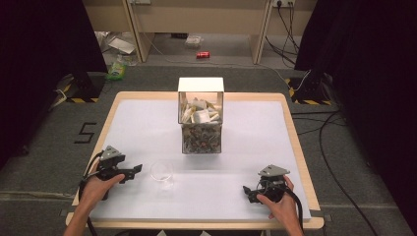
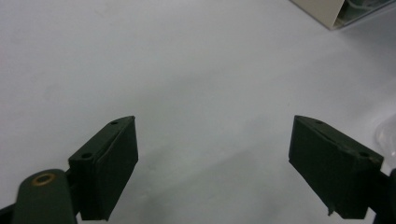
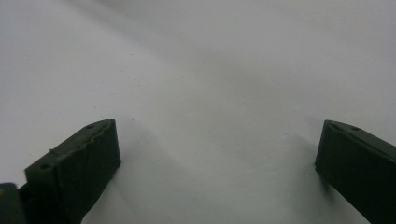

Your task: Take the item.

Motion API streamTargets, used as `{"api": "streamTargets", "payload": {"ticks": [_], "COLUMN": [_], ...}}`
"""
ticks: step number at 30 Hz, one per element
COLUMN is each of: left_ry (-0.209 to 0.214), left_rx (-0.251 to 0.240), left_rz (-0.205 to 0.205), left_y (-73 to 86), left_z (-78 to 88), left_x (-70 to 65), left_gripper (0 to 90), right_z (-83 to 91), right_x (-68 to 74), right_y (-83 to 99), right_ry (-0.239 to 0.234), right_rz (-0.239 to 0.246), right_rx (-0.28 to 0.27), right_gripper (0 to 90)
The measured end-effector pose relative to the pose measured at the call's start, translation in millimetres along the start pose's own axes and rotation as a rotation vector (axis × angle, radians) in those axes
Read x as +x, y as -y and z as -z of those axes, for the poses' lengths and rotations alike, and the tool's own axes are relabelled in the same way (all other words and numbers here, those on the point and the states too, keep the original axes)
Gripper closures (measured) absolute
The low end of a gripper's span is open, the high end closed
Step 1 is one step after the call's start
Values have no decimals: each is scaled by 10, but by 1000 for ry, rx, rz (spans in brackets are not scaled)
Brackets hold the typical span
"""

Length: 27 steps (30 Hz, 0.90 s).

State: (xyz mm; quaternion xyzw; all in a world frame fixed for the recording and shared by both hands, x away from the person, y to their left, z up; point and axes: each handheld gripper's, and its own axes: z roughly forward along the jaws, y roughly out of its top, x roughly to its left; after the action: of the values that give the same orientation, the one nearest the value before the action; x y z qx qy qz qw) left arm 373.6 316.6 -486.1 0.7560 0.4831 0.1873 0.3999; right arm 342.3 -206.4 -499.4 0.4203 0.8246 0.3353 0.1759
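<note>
A clear square box [image 1: 200, 118] stands at the middle of the white table [image 1: 246, 147], holding pale packets over a layer of small mixed pieces. A small clear glass cup [image 1: 162, 172] sits in front of it, to the left. My left gripper [image 1: 135, 170] lies near the table's front left, pointing right at the cup, a short gap away. Its jaws stand wide apart over bare table, open [image 2: 212, 158], with the cup's rim [image 2: 387, 135] at the right edge. My right gripper [image 1: 248, 192] rests at the front right, pointing left, also open [image 3: 217, 158] with nothing between the jaws.
The table has a wooden rim [image 1: 295, 142]. Beyond it on the floor lie a red can [image 1: 203, 55], a green bottle [image 1: 117, 69] and cables [image 1: 324, 137]. Black curtains hang at both sides. A corner of the box [image 2: 343, 11] shows at the top right of the left gripper view.
</note>
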Motion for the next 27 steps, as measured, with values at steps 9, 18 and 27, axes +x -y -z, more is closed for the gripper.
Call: {"api": "streamTargets", "payload": {"ticks": [9,18,27], "left_ry": [30,74,118], "left_rx": [-68,-120,-171], "left_rz": [-11,-45,-55], "left_y": [-251,-507,-727], "left_z": [169,263,345], "left_x": [2,-132,-230], "left_gripper": [160,167,193], "right_z": [0,-1,-1], "right_x": [0,-1,-1], "right_y": [0,0,0], "right_ry": [0,-1,-1], "right_rz": [0,0,0], "right_rx": [0,0,0], "right_gripper": [5,5,5]}}
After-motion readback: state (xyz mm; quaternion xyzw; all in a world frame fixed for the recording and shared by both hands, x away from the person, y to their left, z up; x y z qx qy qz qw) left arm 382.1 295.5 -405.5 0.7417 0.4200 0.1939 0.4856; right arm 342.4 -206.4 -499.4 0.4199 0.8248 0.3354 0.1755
